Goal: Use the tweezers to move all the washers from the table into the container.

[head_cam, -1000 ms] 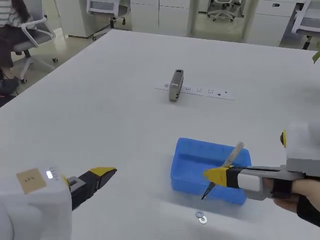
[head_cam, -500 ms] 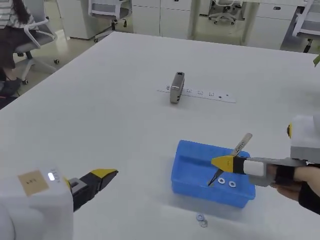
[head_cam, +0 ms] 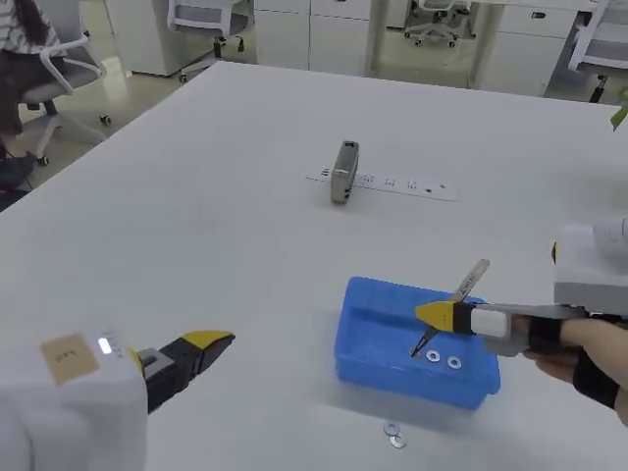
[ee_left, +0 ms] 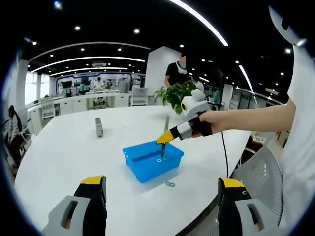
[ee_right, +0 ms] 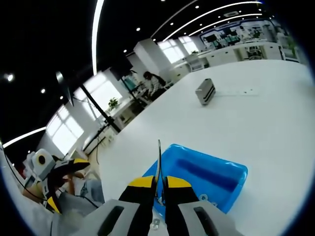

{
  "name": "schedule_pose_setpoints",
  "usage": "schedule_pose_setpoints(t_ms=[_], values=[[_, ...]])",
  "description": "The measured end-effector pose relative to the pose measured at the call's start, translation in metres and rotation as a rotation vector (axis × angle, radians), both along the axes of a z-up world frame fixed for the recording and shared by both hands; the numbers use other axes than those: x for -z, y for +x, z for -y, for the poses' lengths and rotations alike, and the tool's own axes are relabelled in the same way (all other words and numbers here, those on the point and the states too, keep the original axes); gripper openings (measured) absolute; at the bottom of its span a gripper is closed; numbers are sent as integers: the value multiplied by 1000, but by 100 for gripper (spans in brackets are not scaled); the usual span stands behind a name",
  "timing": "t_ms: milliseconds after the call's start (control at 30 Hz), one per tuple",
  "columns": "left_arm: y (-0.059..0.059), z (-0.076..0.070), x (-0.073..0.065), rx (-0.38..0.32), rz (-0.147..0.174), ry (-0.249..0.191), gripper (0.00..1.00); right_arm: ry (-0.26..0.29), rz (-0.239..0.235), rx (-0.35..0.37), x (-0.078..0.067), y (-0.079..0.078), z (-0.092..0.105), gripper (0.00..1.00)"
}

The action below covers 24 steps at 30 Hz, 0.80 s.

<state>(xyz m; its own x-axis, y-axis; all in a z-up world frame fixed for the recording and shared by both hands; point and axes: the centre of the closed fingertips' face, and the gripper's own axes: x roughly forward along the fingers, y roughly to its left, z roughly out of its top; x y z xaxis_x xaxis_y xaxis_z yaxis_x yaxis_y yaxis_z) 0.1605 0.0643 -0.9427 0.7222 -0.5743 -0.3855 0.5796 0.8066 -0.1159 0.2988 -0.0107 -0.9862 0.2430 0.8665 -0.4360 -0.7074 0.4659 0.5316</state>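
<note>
In the lower right of the head view, the right gripper [head_cam: 432,316] has its fingers closed on the tweezers [head_cam: 469,280]. The tweezers slant down to the left, with their tip inside the blue container [head_cam: 388,378], just beside two washers [head_cam: 444,359] lying on its floor. The loose washers [head_cam: 393,434], seemingly a pair touching each other, sit on the white table [head_cam: 196,226] just in front of the container's near wall, at the bottom edge of the frame. The left gripper [head_cam: 221,340] is in the lower left, well apart from the container. In the left gripper view its fingers [ee_left: 93,191] stand wide open with nothing between them, and the container sits at centre frame. In the right gripper view the yellow-tipped fingers [ee_right: 142,184] pinch the tweezers above the container's blue floor. Near the upper middle of the head view, a grey box [head_cam: 343,169] stands at the left end of a flat white power strip [head_cam: 402,182]
</note>
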Motion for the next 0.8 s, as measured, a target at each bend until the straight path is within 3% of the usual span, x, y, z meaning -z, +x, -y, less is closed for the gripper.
schedule_pose_setpoints(t_ms=[400, 667, 800], values=[[1, -5, 1, 27, -8, -4, 96, -66, 54, 24, 11, 13, 0, 4], [2, -8, 3, 33, -15, -3, 96, -117, 116, 2, 19, 16, -3, 4], [4, -9, 4, 33, -16, -2, 96, -152, 173, -27, 23, 18, -4, 4]])
